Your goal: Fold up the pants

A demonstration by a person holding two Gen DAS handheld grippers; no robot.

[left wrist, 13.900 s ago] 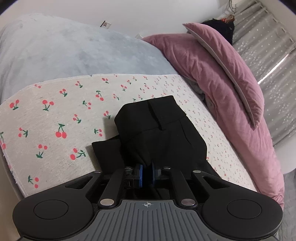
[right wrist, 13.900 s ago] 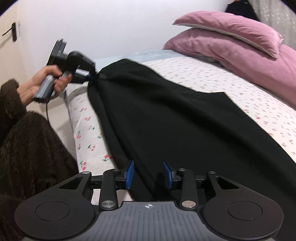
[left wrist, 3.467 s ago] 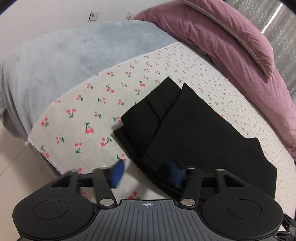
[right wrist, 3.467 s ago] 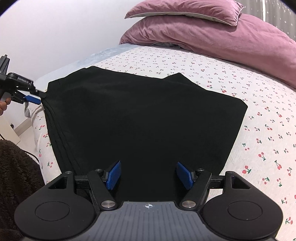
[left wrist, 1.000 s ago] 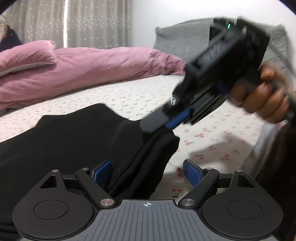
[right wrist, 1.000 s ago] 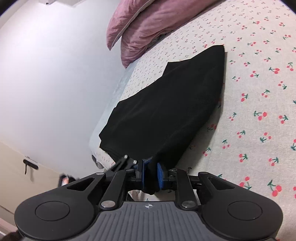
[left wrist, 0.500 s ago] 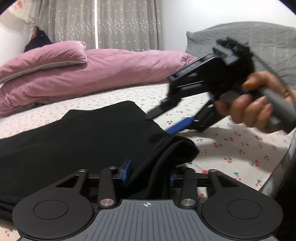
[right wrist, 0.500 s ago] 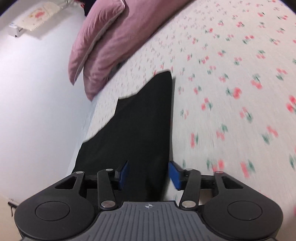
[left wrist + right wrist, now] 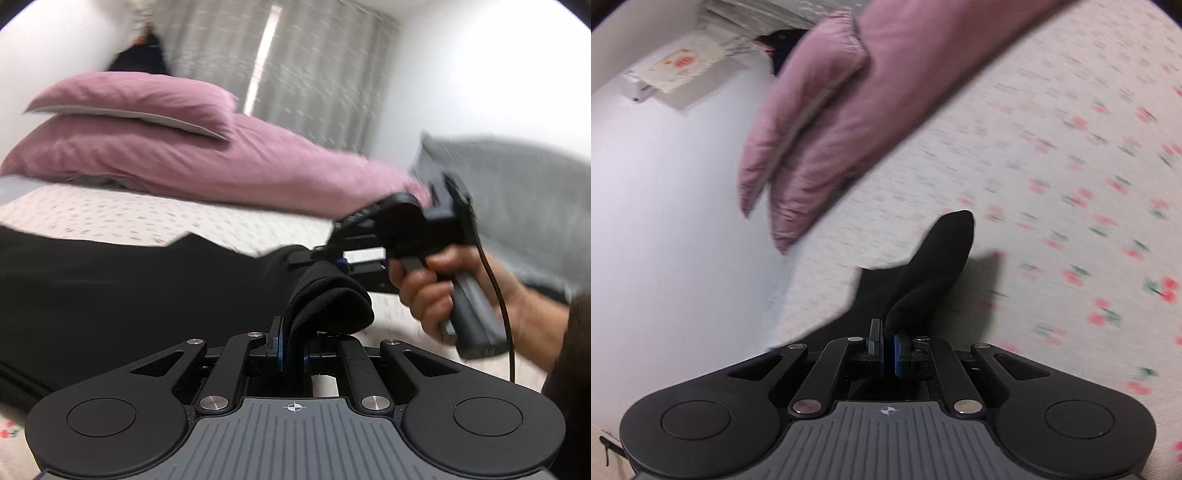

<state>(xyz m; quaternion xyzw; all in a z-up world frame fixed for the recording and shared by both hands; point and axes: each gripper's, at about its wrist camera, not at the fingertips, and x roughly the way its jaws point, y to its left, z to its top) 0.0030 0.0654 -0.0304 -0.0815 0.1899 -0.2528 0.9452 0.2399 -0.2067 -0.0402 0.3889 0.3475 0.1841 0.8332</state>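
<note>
Black fabric pants lie across the cherry-print bed sheet, with a raised fold pinched in the left claw, whose jaws have just been closing on it, and the pants' lower edge cut off behind that claw's body. In the left view the right claw, held by a hand, is motion-blurred and its tips are sunk in the cloth. Its own view shows the right claw's blue pads just closed on another fold, while the pink pillows smear with blur.

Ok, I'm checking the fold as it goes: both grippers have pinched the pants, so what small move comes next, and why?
Probably lift both corners together and carry them over the flat part. The left gripper and right gripper are each shut on the black pants, whose end is bunched up off the bed sheet.
</note>
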